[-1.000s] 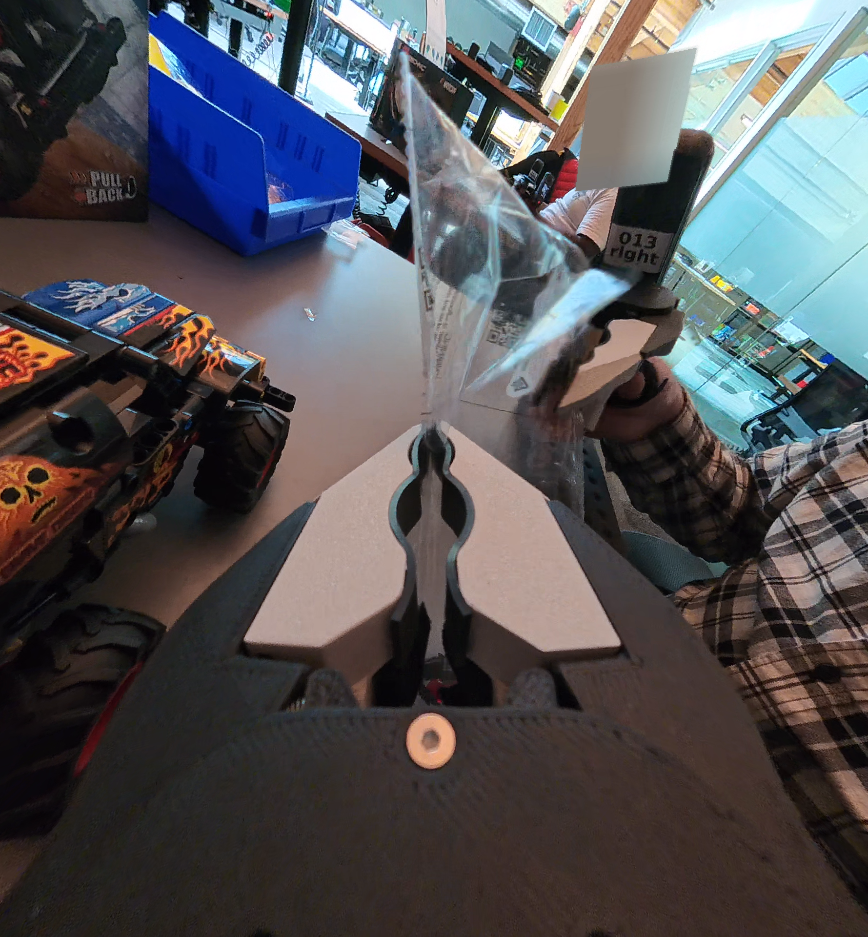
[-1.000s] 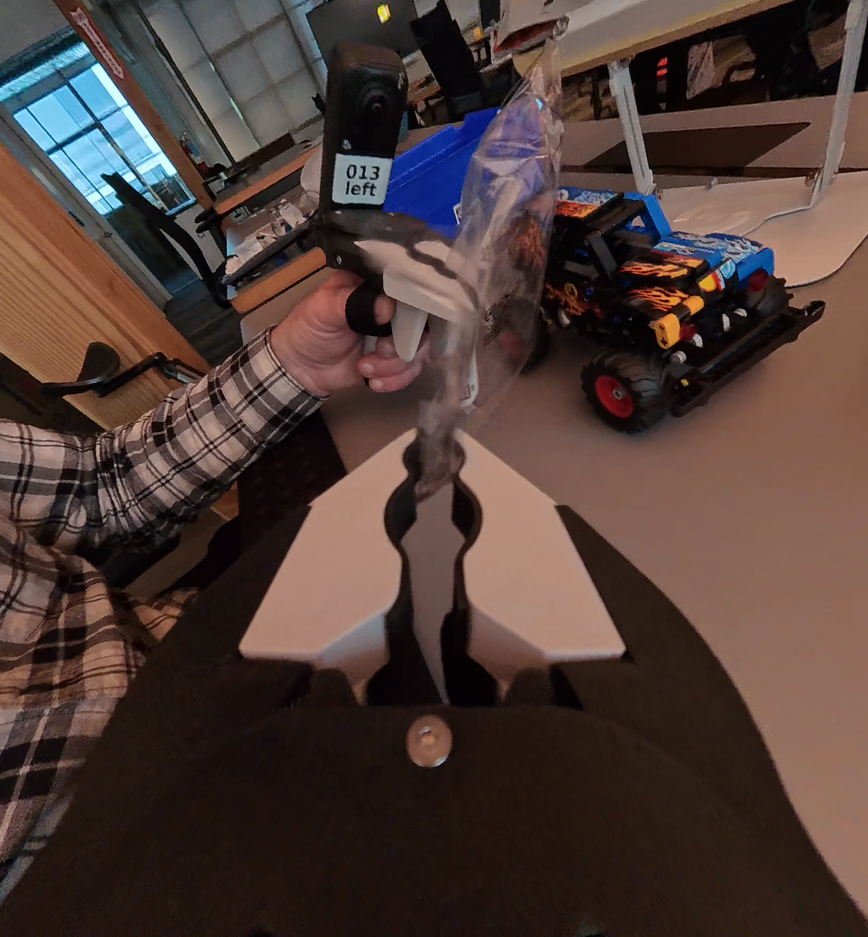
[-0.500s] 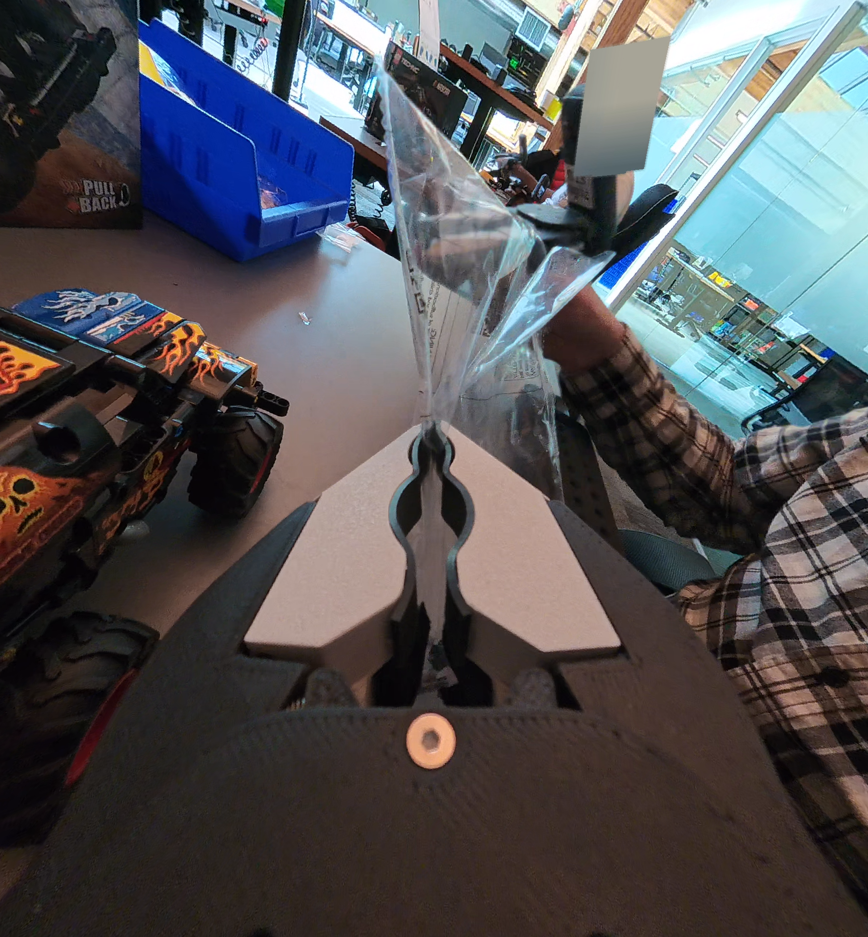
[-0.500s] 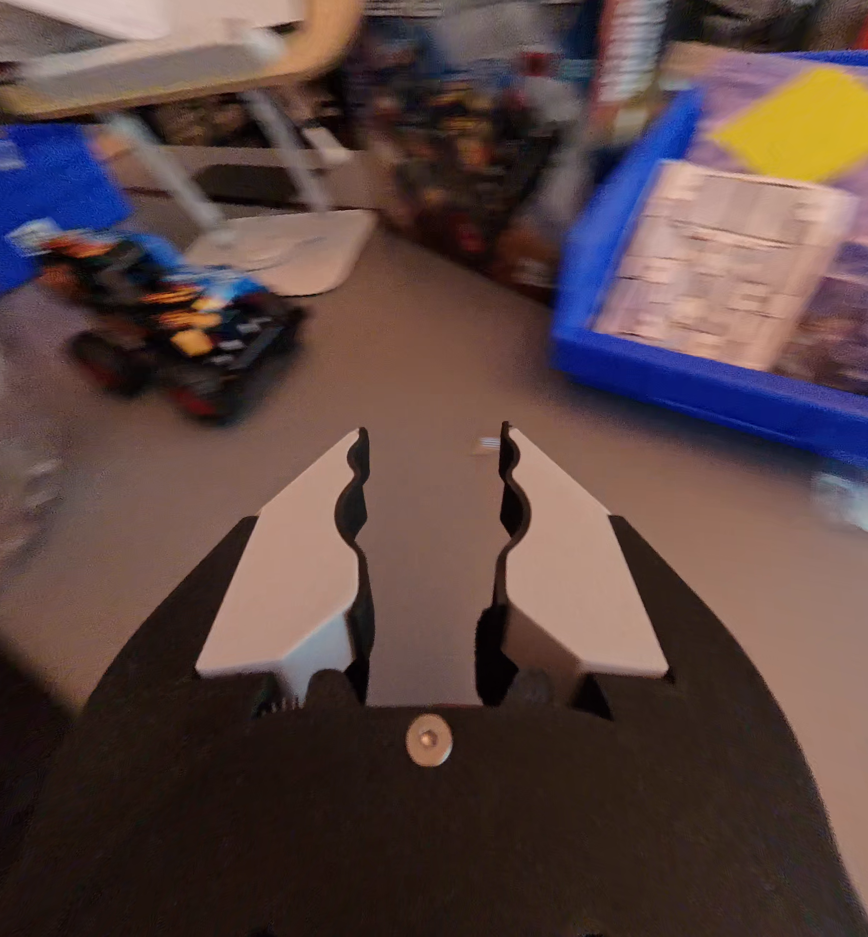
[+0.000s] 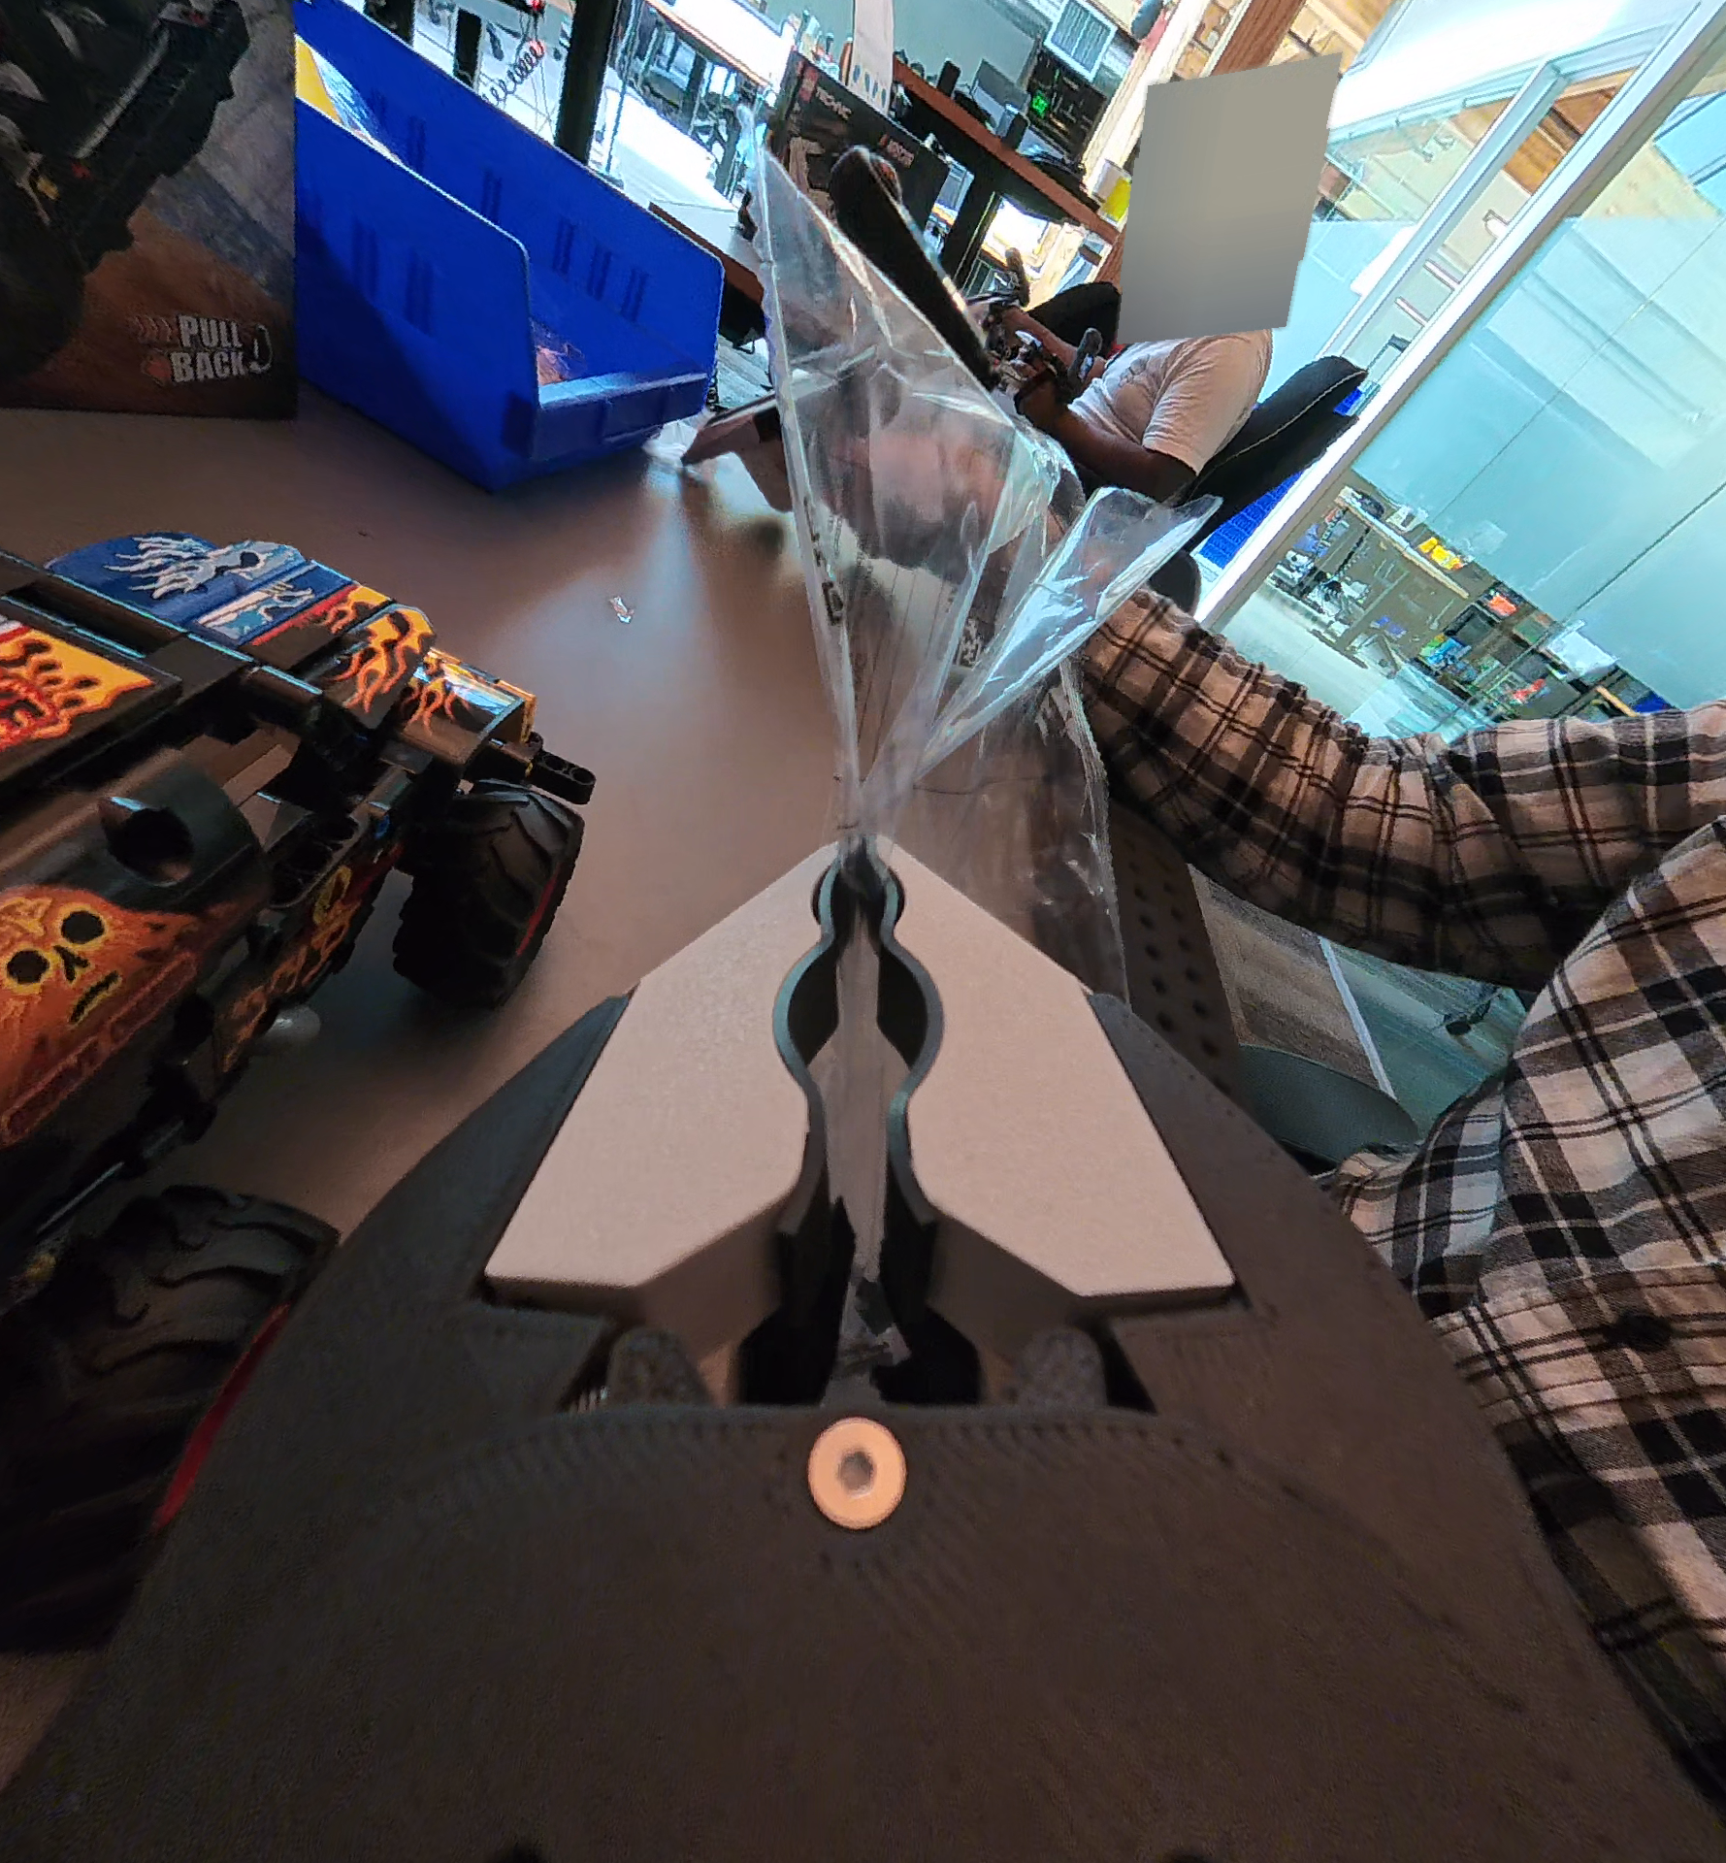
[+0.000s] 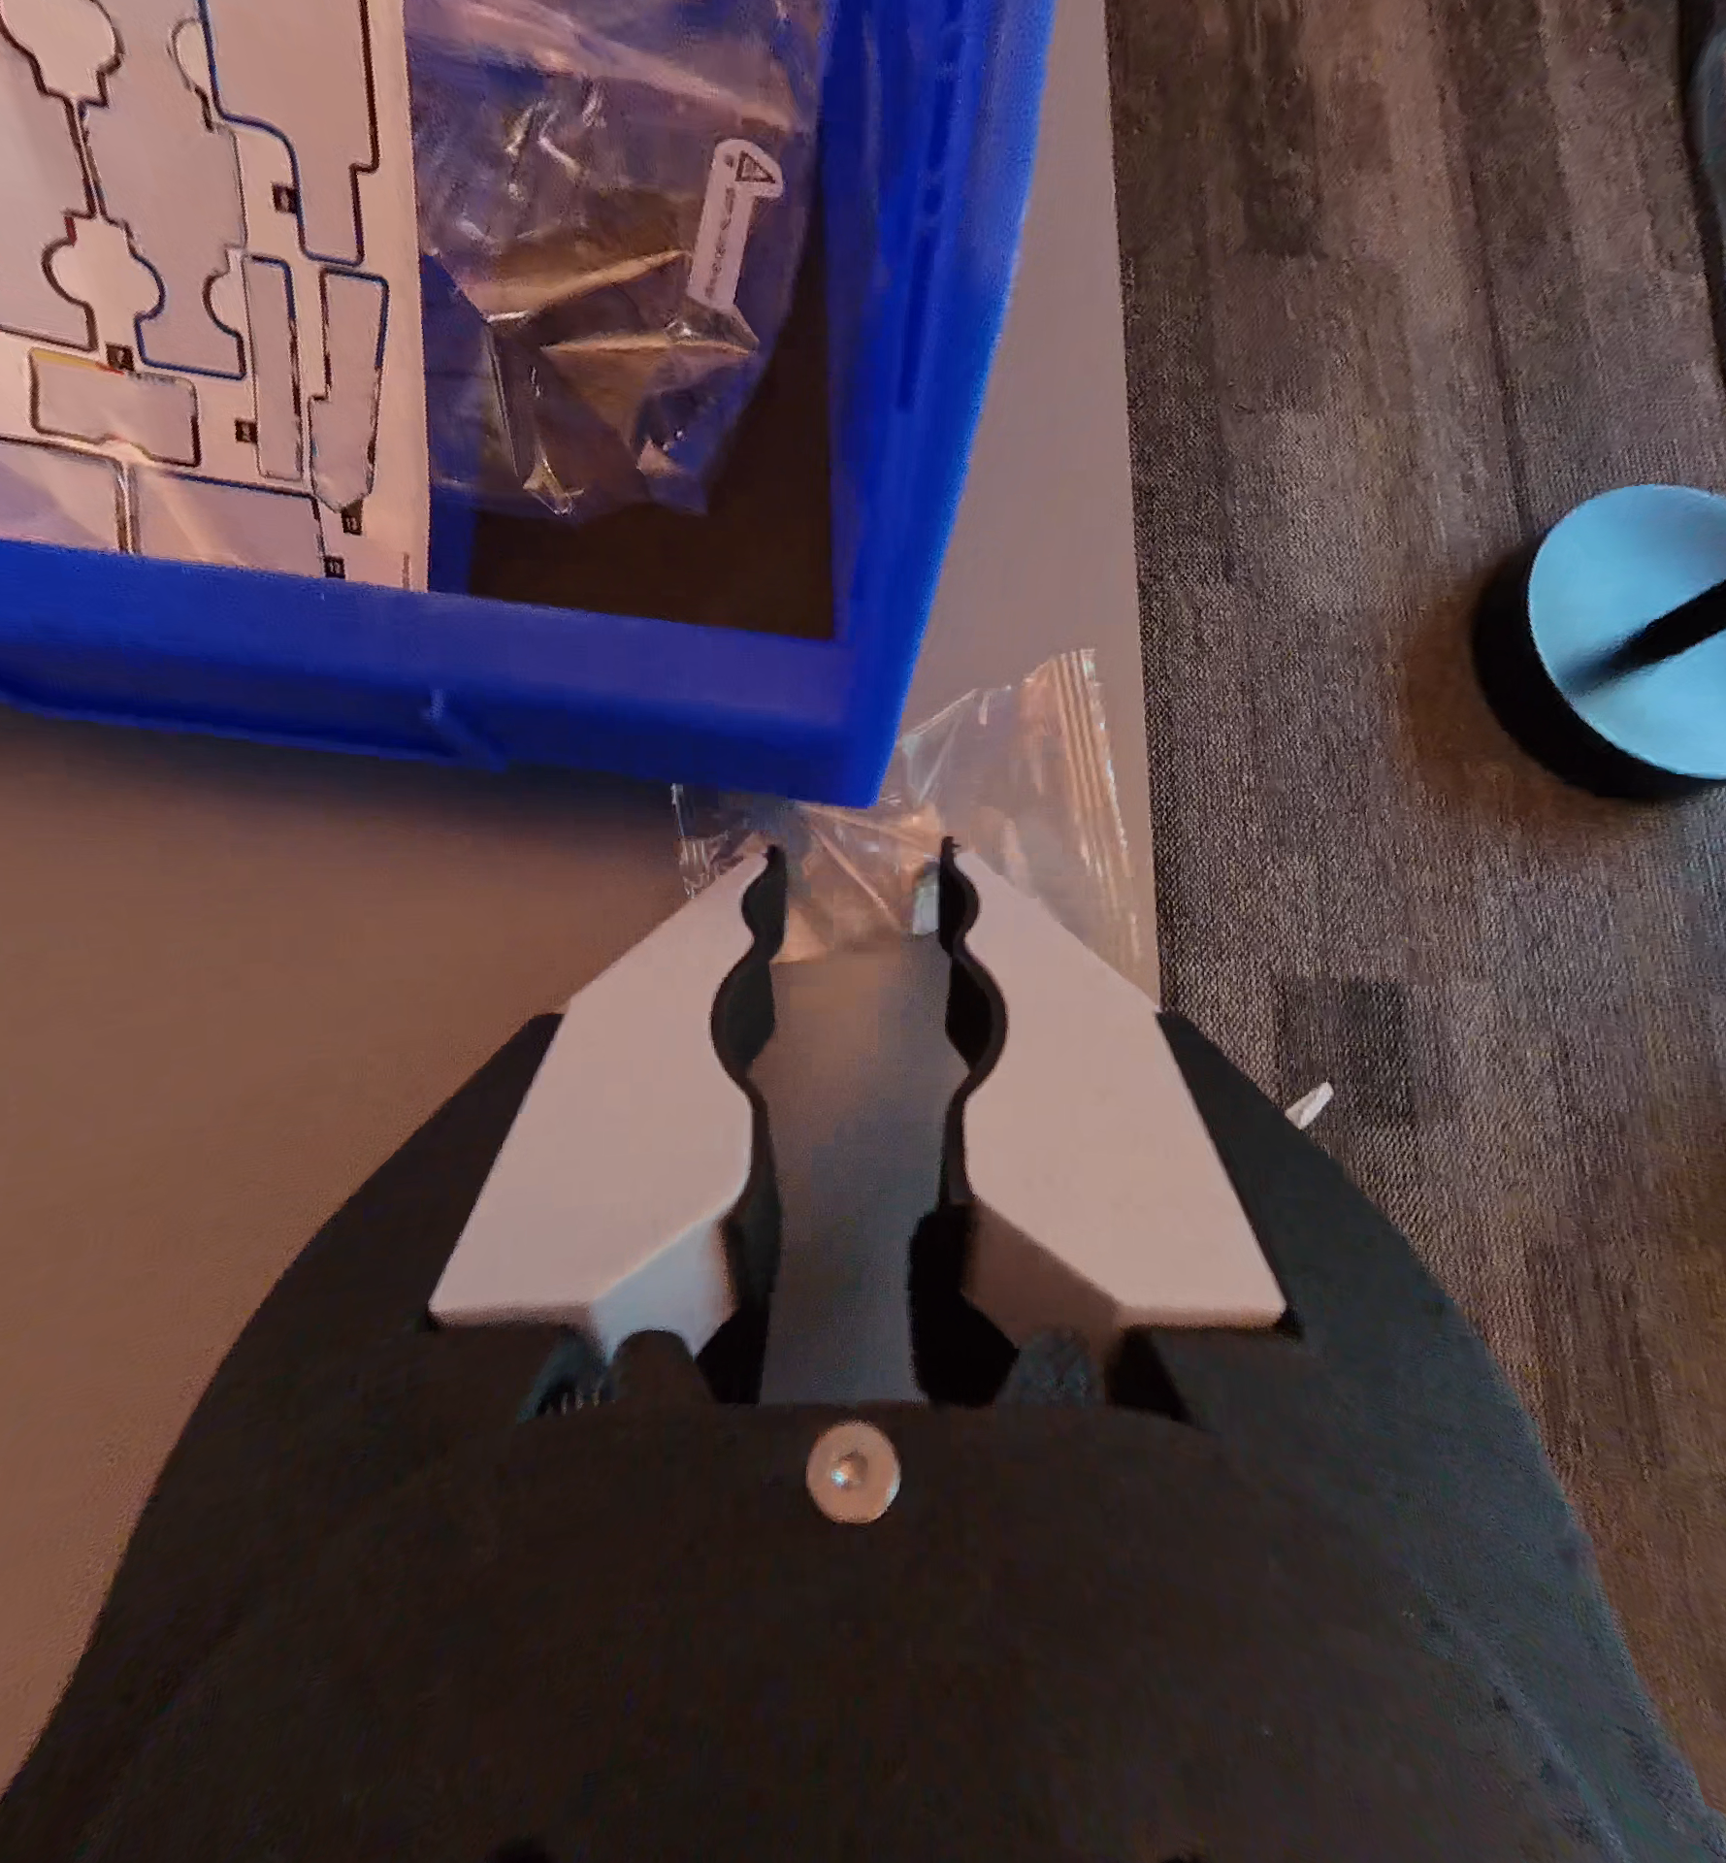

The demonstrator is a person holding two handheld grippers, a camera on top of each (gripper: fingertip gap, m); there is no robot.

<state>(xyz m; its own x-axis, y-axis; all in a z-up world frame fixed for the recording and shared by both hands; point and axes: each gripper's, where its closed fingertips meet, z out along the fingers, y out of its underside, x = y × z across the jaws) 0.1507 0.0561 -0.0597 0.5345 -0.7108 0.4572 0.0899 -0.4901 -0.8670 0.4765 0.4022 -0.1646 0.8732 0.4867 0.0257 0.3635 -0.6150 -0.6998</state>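
My left gripper (image 5: 858, 857) is shut on a clear plastic bag (image 5: 899, 484) and holds it up above the grey table (image 5: 677, 686); the bag fans out above the jaws. A toy monster truck (image 5: 163, 857) with flame and skull stickers stands at the left. My right gripper (image 6: 858, 857) is open and points down at a small clear bag (image 6: 1000, 796) that lies on the table edge by the corner of a blue bin (image 6: 435, 655). Its tips are just over that bag; contact cannot be told.
The blue bin holds a sticker sheet (image 6: 163, 282) and a clear bag of parts (image 6: 617, 262). Another blue bin (image 5: 496, 282) and a toy box (image 5: 113, 202) stand at the back. Carpet floor (image 6: 1443, 403) with a round chair foot (image 6: 1645, 645) lies beyond the table edge. A plaid sleeve (image 5: 1443, 806) is at the right.
My right gripper let go of the held bag, opened, and swung away to the blue bin's corner over the small bag. My left gripper still holds its bag, barely moved.
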